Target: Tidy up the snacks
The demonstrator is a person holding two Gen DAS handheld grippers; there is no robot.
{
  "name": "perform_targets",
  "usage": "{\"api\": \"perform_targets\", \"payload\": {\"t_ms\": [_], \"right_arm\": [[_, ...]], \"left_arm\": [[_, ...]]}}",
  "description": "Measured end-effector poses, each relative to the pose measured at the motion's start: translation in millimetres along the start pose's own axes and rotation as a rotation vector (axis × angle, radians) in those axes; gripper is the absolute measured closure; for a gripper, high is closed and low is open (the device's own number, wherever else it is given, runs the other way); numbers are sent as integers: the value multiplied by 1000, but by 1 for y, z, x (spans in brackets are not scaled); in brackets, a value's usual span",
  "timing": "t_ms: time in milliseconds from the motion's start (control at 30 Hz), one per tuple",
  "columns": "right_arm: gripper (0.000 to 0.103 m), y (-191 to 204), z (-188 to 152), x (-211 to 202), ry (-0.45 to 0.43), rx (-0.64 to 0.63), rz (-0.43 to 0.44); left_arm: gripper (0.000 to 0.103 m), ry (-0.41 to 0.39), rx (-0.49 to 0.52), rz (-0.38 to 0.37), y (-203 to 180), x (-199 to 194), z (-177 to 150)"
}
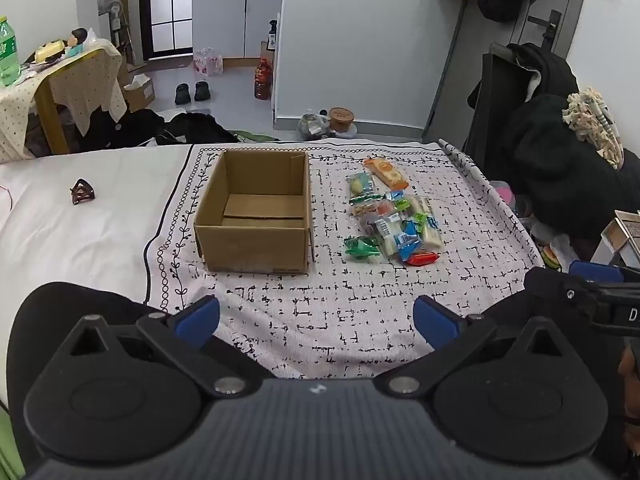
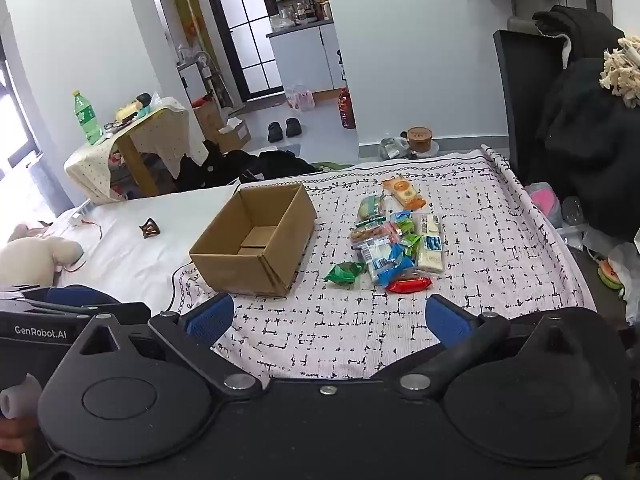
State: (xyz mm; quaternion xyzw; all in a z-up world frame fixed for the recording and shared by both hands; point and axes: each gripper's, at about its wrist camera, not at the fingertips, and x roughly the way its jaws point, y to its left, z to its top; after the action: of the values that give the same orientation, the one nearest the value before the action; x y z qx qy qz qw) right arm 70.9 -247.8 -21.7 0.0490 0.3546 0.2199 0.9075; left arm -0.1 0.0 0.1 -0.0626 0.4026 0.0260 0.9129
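Note:
An open cardboard box [image 1: 256, 212] [image 2: 256, 240] stands empty on the patterned cloth [image 1: 340, 320] [image 2: 340, 332]. To its right lies a pile of wrapped snacks [image 1: 394, 218] [image 2: 394, 240]: an orange packet [image 1: 386, 173] [image 2: 404, 192] at the far end, a green one [image 1: 362, 247] [image 2: 344, 272] and a red one [image 1: 422, 258] [image 2: 408, 283] nearest me. My left gripper [image 1: 316, 322] hangs open over the near cloth, well short of box and snacks. My right gripper [image 2: 330, 320] is open too, nothing between its blue pads, also short of the pile.
A white bed sheet [image 1: 80, 208] lies left of the cloth with a small dark hair clip [image 1: 82, 192] [image 2: 150, 228] on it. A stuffed toy [image 2: 36, 256] lies at the far left. Dark clothes on a chair [image 1: 560, 160] crowd the right edge.

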Motion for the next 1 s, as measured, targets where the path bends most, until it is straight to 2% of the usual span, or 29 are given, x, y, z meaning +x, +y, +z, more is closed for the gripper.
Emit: {"api": "perform_targets", "payload": {"t_ms": [300, 1000], "right_arm": [[0, 13, -2, -8, -4, -25, -15], [0, 6, -1, -5, 3, -42, -27]], "left_arm": [[1, -15, -15, -15, 4, -6, -2], [1, 0, -10, -23, 2, -8, 0]]}}
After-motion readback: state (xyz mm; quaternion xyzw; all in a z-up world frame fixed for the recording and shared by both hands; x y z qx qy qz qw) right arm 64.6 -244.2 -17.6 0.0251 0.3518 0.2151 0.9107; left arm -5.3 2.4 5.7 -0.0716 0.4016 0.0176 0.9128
